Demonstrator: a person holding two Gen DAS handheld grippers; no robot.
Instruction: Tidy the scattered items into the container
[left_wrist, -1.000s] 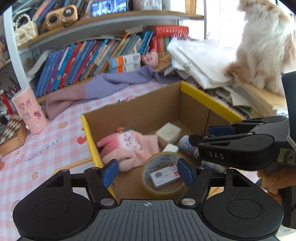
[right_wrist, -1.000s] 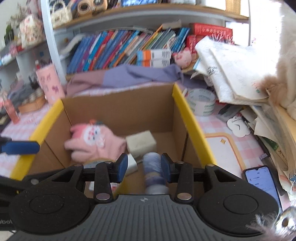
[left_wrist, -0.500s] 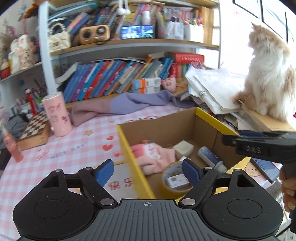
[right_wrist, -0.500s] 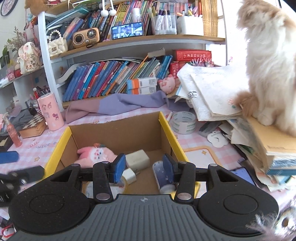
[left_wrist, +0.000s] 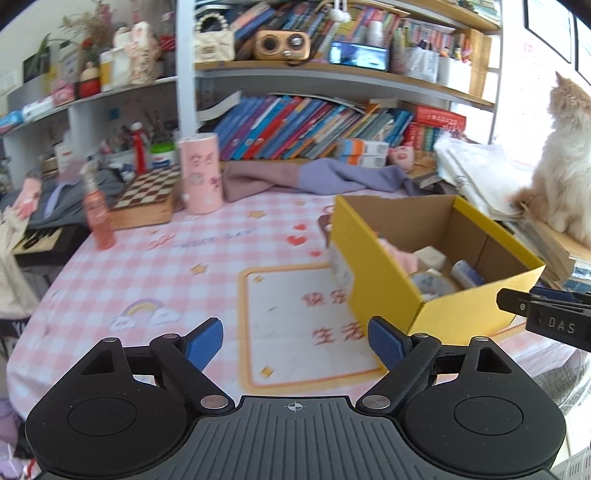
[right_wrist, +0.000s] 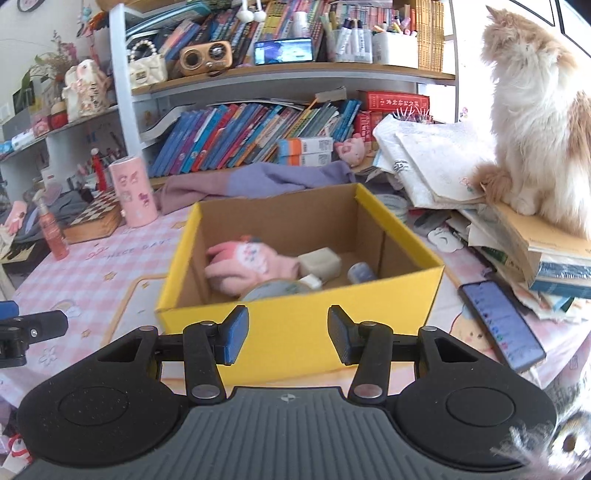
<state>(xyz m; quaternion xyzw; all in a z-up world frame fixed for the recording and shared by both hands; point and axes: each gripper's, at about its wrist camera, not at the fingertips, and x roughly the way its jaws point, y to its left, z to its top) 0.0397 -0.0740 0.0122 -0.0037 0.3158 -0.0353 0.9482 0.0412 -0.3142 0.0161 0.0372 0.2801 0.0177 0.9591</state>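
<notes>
The yellow cardboard box (right_wrist: 388, 295) stands on the pink checked tablecloth (left_wrist: 155, 273). Inside it lie a pink glove (right_wrist: 243, 266), a white block (right_wrist: 319, 262), a tape roll (right_wrist: 273, 290), a small white eraser (right_wrist: 312, 282) and a bluish bottle (right_wrist: 360, 273). My right gripper (right_wrist: 288, 328) hovers in front of the box's near wall; its jaws are opening with nothing between them. To the left of the box (left_wrist: 380, 280), my left gripper (left_wrist: 295, 336) stands wide open over the tablecloth, holding nothing.
A cat (right_wrist: 532, 122) sits on a paper stack right of the box, and a phone (right_wrist: 502, 325) lies below it. A pink cup (left_wrist: 201, 173), a chessboard box (left_wrist: 147, 199), a pink spray bottle (left_wrist: 98, 218) and a purple cloth (left_wrist: 314, 177) line the back, before bookshelves.
Both grippers have drawn back out of the box. The left one swung leftward over the tablecloth and spread its jaws wider. The right one's jaws have parted, leaving the bottle in the box.
</notes>
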